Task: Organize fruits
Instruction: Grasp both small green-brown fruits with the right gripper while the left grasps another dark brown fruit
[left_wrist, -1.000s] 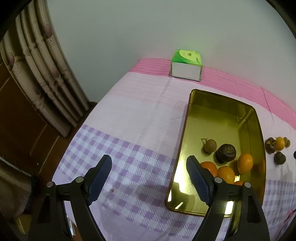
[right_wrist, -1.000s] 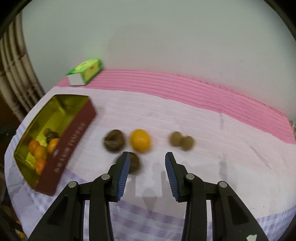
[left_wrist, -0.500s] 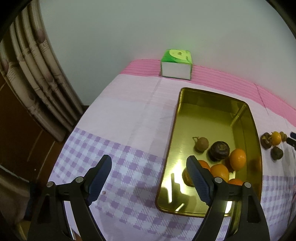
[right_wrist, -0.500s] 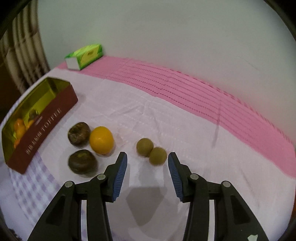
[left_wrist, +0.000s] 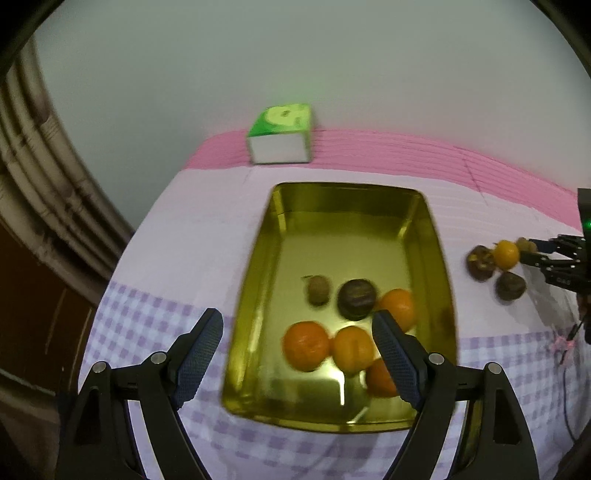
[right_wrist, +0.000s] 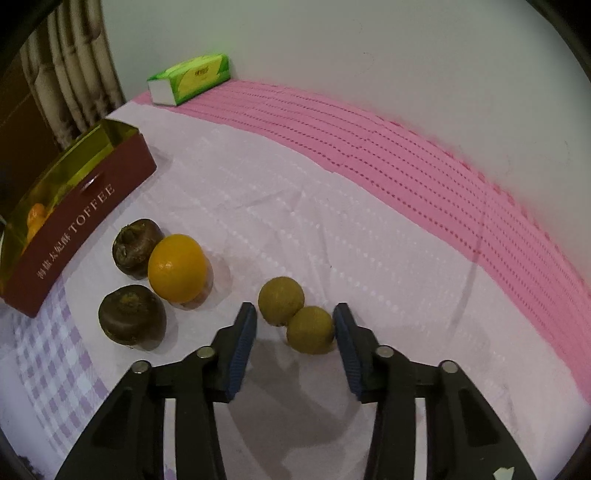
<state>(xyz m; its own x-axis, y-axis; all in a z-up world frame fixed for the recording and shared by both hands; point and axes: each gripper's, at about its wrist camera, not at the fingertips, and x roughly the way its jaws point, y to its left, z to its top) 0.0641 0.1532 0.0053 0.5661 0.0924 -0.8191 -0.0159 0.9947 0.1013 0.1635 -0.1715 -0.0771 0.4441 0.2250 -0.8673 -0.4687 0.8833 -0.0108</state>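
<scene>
right hand-held gripper (right_wrist: 294, 325): jaws apart, low over the counter (right_wrist: 332, 229), straddling the nearer of two touching longans (right_wrist: 311, 335); right pad just beside it, nothing gripped. second longan (right_wrist: 280, 301) just ahead of the left pad. orange (right_wrist: 176, 268) and two dark fruits (right_wrist: 137, 248) (right_wrist: 132, 320) clustered between longans and tin (right_wrist: 85, 218). left hand-held gripper (left_wrist: 297, 341): wide open, empty, above the near end of the tin, which holds oranges (left_wrist: 306, 345), a dark fruit and a longan. tissue box (left_wrist: 280, 138) at the far edge.
</scene>
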